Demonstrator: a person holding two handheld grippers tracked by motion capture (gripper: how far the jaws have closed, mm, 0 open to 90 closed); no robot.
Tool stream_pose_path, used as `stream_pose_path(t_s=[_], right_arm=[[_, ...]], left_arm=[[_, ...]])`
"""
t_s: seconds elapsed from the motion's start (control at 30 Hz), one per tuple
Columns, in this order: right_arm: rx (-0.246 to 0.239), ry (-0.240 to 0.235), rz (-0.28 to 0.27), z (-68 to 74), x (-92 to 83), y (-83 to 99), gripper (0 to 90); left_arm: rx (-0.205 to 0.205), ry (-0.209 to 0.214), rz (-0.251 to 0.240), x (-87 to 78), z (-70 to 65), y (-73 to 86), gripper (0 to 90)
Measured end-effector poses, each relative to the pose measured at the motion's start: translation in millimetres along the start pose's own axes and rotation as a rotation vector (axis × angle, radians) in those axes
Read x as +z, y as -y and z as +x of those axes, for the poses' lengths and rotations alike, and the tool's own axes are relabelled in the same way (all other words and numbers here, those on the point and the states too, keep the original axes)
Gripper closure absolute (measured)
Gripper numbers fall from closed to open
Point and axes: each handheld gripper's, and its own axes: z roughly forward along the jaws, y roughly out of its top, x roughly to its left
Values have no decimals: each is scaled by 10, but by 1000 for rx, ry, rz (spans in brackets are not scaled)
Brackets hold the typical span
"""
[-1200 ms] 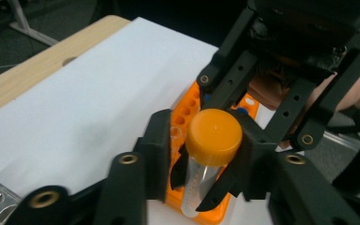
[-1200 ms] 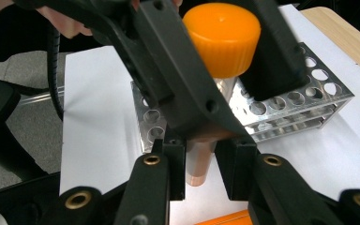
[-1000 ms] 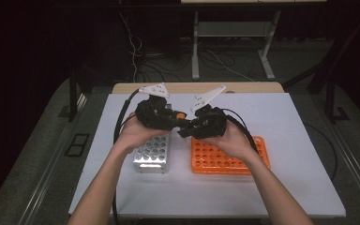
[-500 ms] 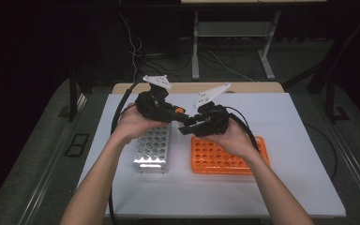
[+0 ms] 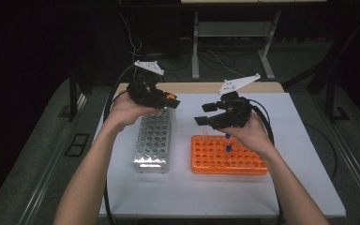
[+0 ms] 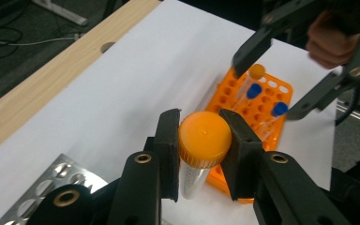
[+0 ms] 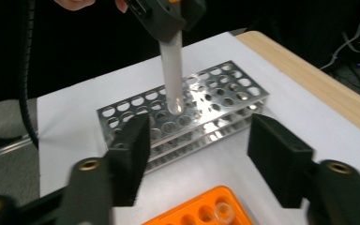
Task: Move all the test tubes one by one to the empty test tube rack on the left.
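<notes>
My left gripper (image 6: 199,123) is shut on an orange-capped clear tube (image 6: 205,140), pads pressing the cap from both sides. In the high view the left gripper (image 5: 170,101) hangs over the far end of the silver metal rack (image 5: 152,140). The right gripper view has the tube (image 7: 173,75) pointing down above the metal rack (image 7: 192,117). My right gripper (image 5: 205,114) is over the orange rack (image 5: 227,161); its jaws have just been opening and nothing is between them (image 7: 201,131).
The orange rack (image 6: 225,93) holds two blue-capped tubes (image 6: 254,90) and an orange-capped one (image 6: 257,71). Both racks stand on a white sheet (image 5: 304,154) over a wooden table edge (image 5: 201,87). Cables trail from both grippers.
The two grippers were close together over the racks; now they are apart. The right gripper's jaws have opened and it has moved right. The left gripper has risen with the tube.
</notes>
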Motion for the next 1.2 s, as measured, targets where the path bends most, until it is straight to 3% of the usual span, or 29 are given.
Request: stream_pose_path(t_s=[0.27,0.4,0.43,0.9,1.03,1.2], right_arm=[[59,83,-13,-102,-209,119,122],[74,107,-4,-147,-290,199,85],[74,113,2,-156,-304,220,0],[129,144,-10,-290,-581,541,3],[142,153,-13,-310,-630,626,3],[157,158,-23,-332,-699,728,3]], left_arm=[[-1,-35,15,-4,160,-60,688],[-3,-41,26,35,264,-83,688],[-4,-41,29,47,293,-89,688],[-37,-76,39,313,729,-93,688],[-43,-99,55,408,830,-51,688],[-50,-135,38,478,930,-1,688]])
